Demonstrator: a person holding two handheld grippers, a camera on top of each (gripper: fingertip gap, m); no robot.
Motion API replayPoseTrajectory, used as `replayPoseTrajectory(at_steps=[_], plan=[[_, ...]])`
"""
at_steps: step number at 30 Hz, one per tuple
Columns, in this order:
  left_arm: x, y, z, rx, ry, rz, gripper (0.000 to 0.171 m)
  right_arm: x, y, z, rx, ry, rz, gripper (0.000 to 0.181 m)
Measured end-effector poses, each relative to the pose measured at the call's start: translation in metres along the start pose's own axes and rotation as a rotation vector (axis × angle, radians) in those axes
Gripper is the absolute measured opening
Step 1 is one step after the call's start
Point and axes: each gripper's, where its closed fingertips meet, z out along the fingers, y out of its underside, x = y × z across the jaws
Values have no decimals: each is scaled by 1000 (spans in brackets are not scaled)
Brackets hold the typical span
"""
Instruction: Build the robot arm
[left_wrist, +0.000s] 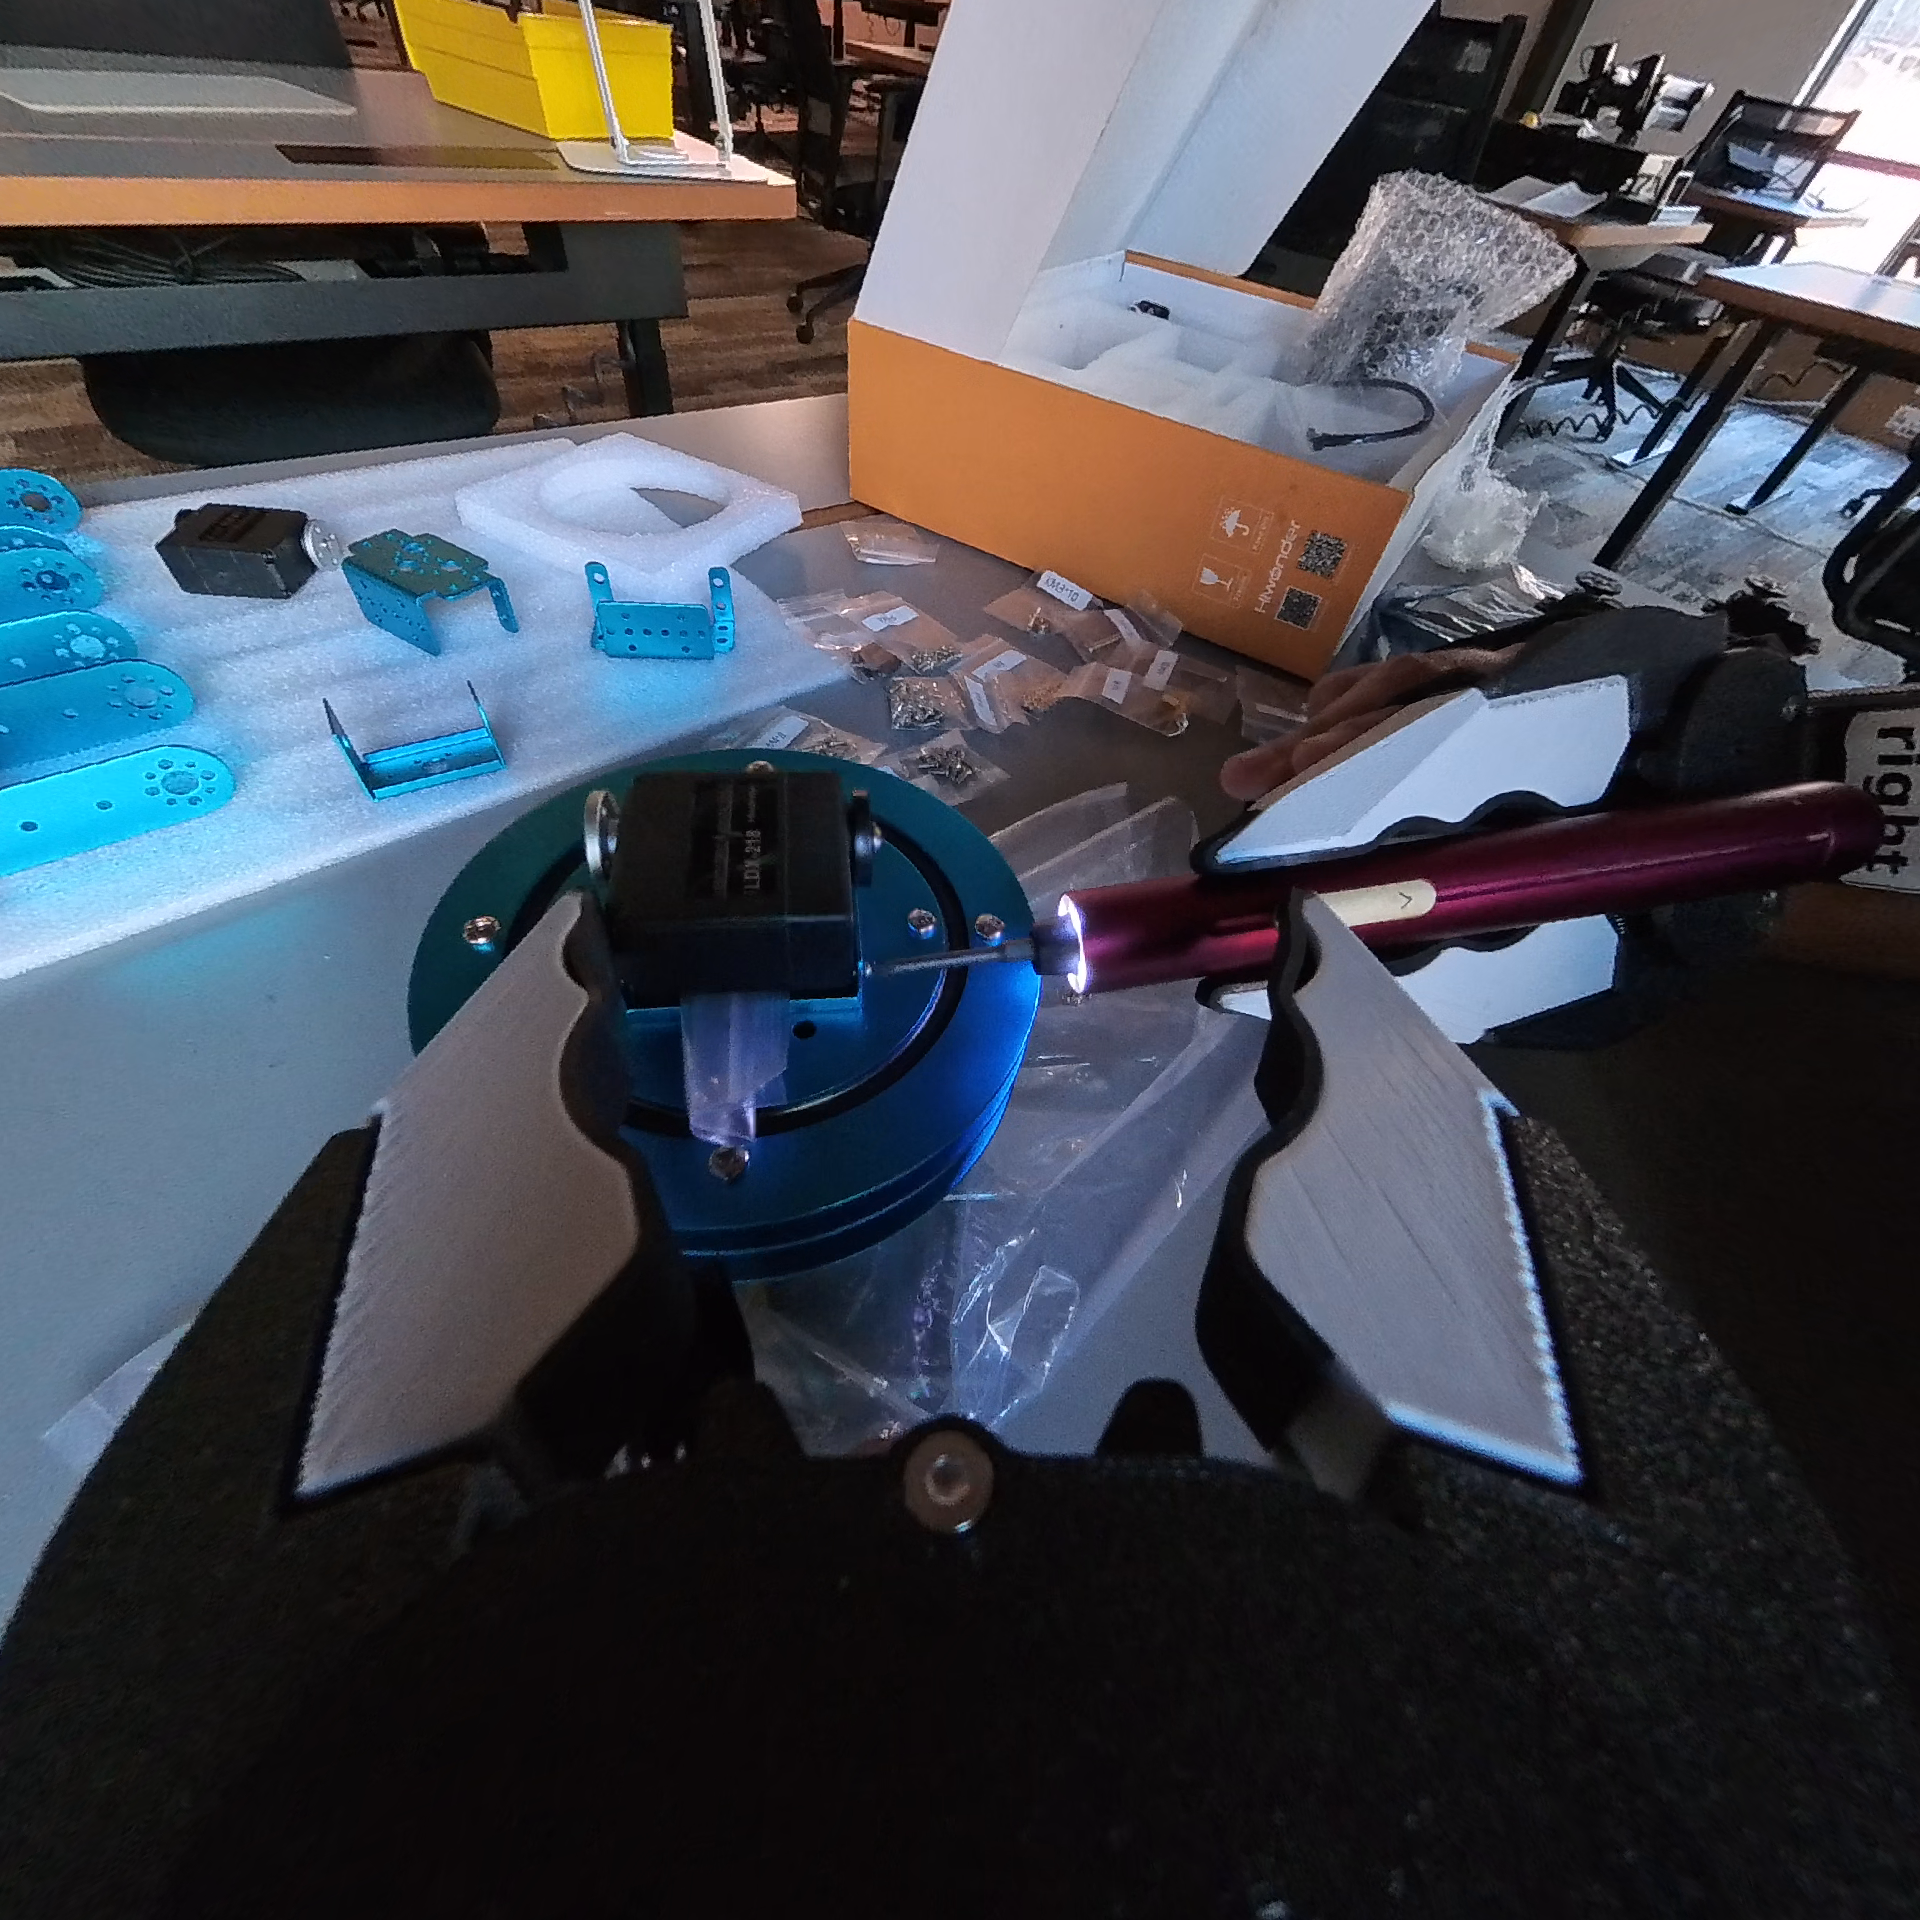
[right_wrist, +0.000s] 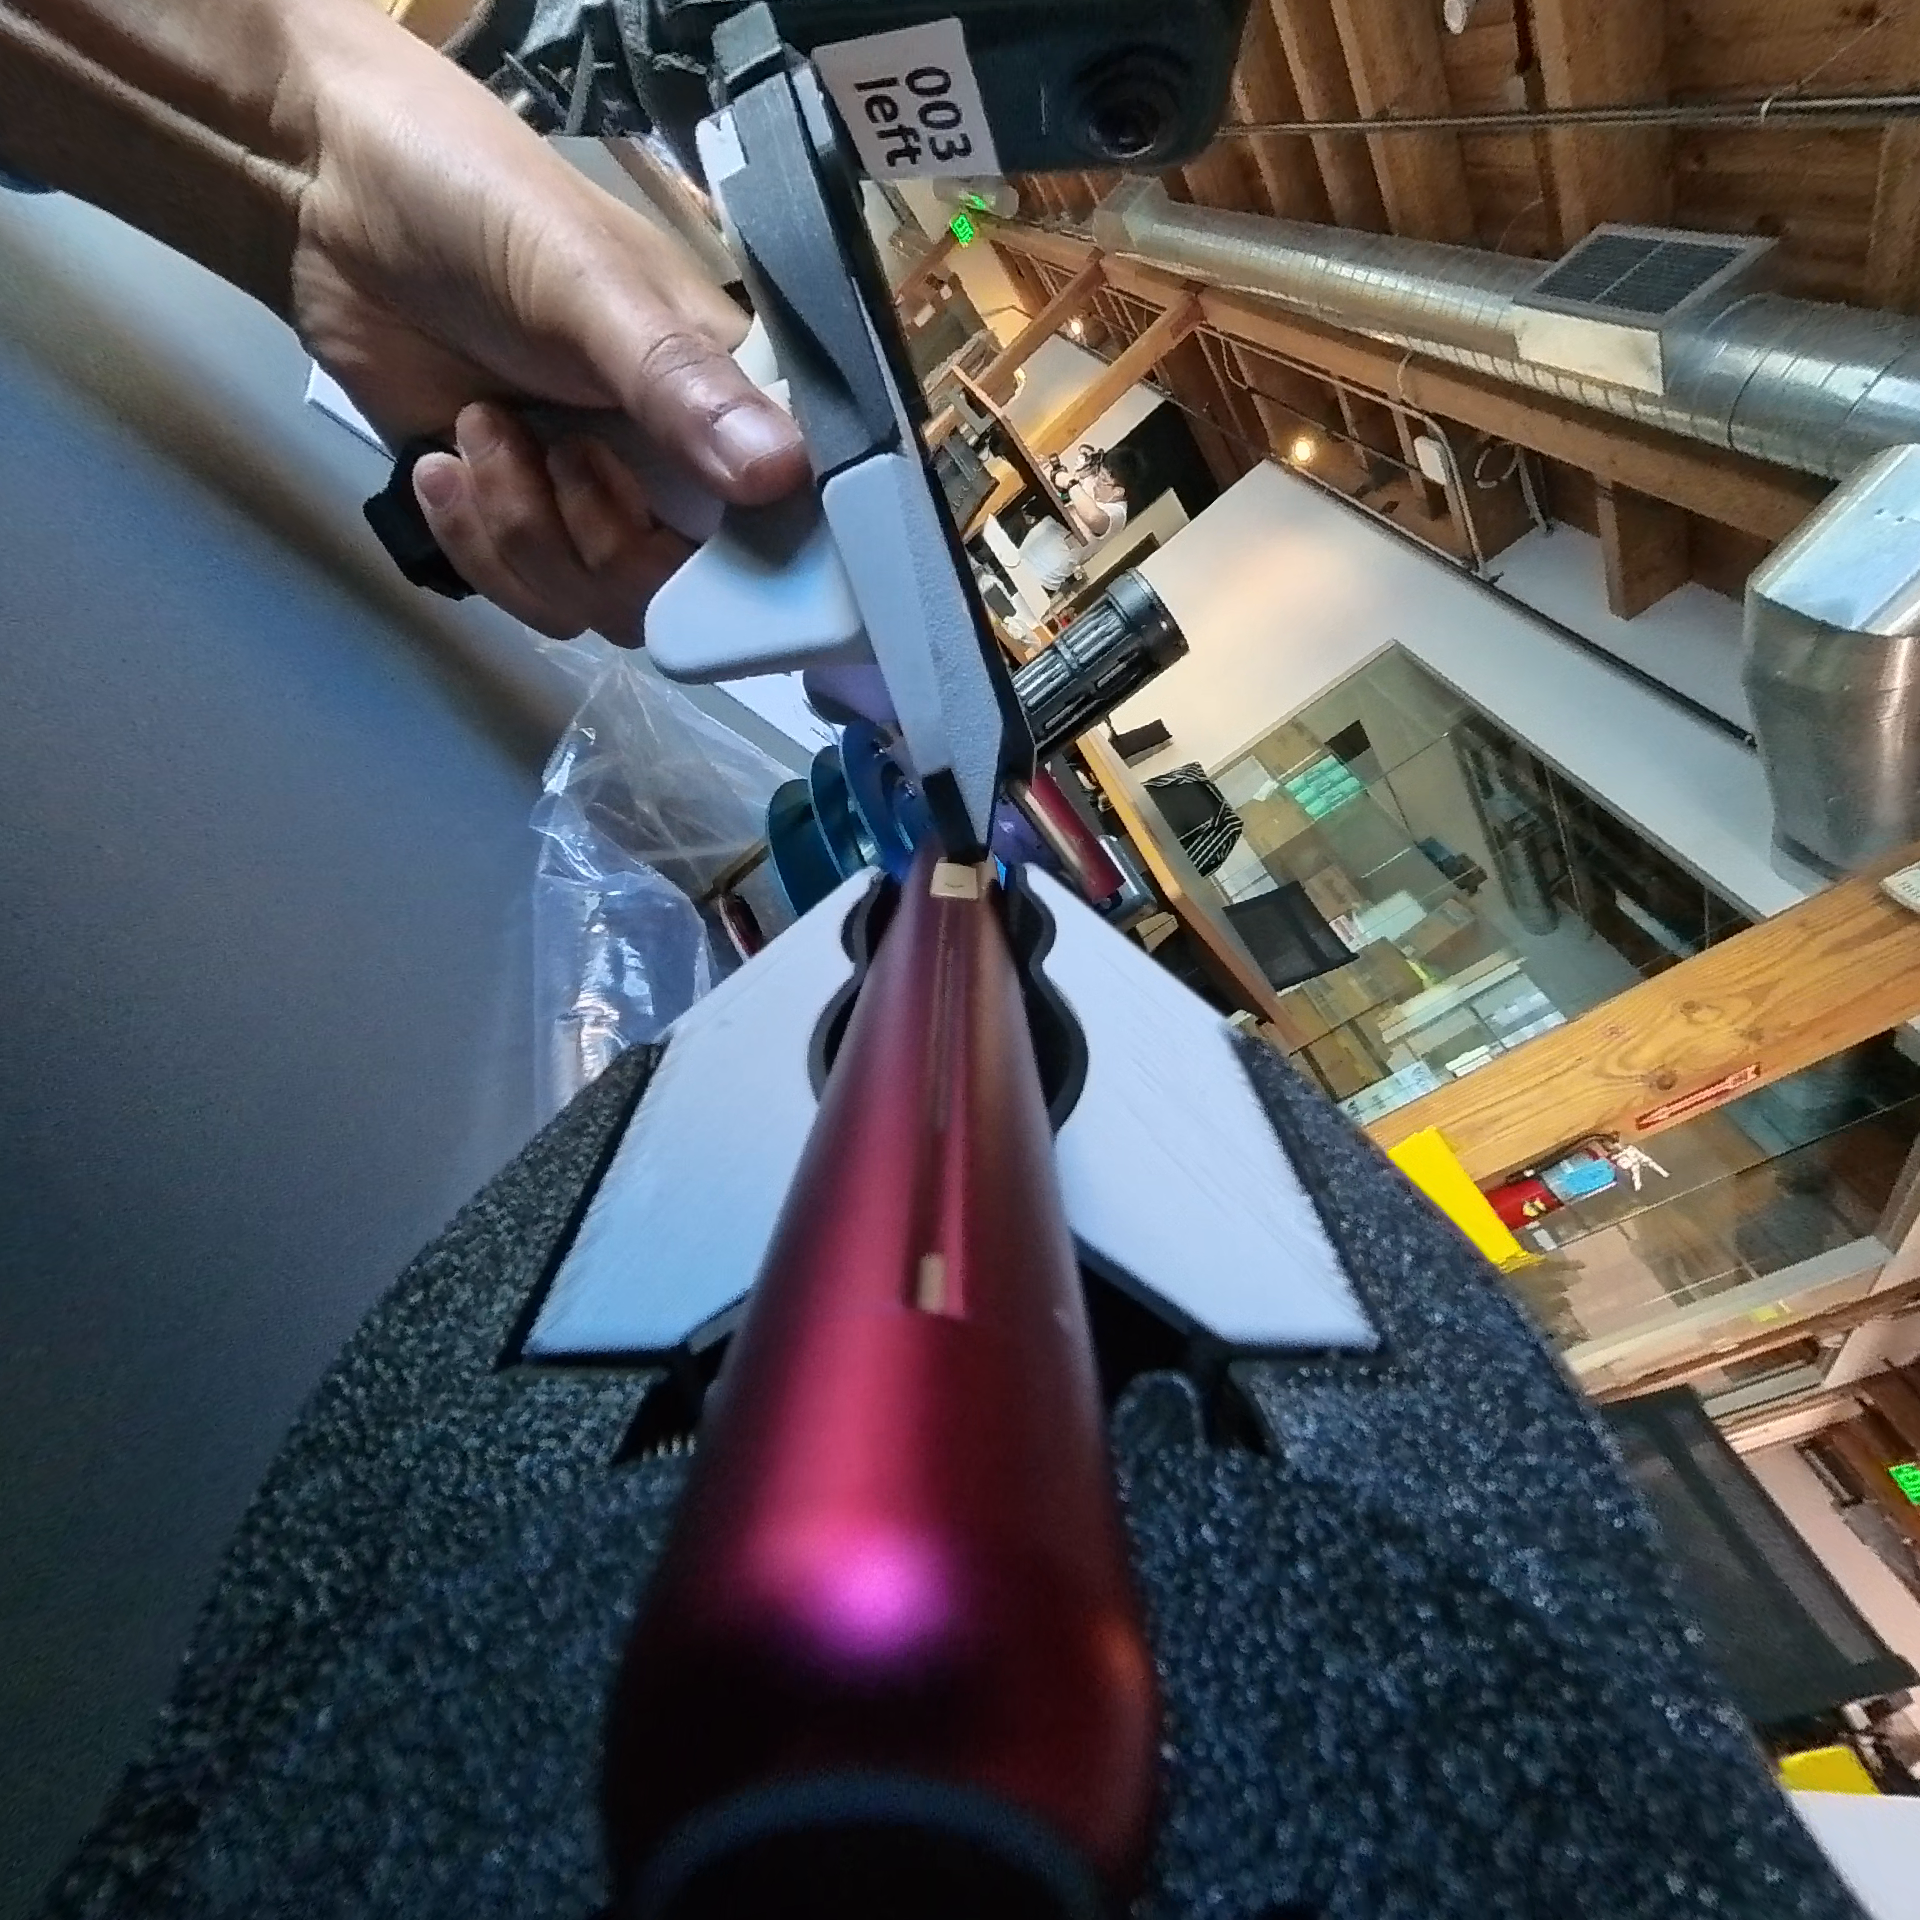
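A round blue metal base (left_wrist: 935, 1060) carries a black servo (left_wrist: 732, 883) on top. My left gripper (left_wrist: 945, 925) is open, with its jaws wide on either side of the base. Its left fingertip (left_wrist: 582, 945) sits against the servo's left side, and its right fingertip stands clear of the base. My right gripper (right_wrist: 940, 894) is shut on a magenta electric screwdriver (right_wrist: 914, 1247), which also shows in the left wrist view (left_wrist: 1455, 883). The screwdriver's tip light is on and its bit touches the servo's lower right edge. The right wrist view shows the left gripper (right_wrist: 883, 520) held by a hand (right_wrist: 499, 312).
A white foam sheet (left_wrist: 260, 675) on the left holds blue brackets (left_wrist: 660, 623) and a second black servo (left_wrist: 234, 551). Small bags of screws (left_wrist: 987, 675) lie behind the base. An open orange and white box (left_wrist: 1122, 488) stands beyond. A clear plastic bag (left_wrist: 1091, 1195) lies under the base.
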Motion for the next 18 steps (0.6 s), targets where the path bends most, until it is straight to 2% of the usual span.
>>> replayPoseTrajectory(at_steps=[18], plan=[[-1,-1,1,1,-6,-2,125,2,2,1,-1,-2,13,23]])
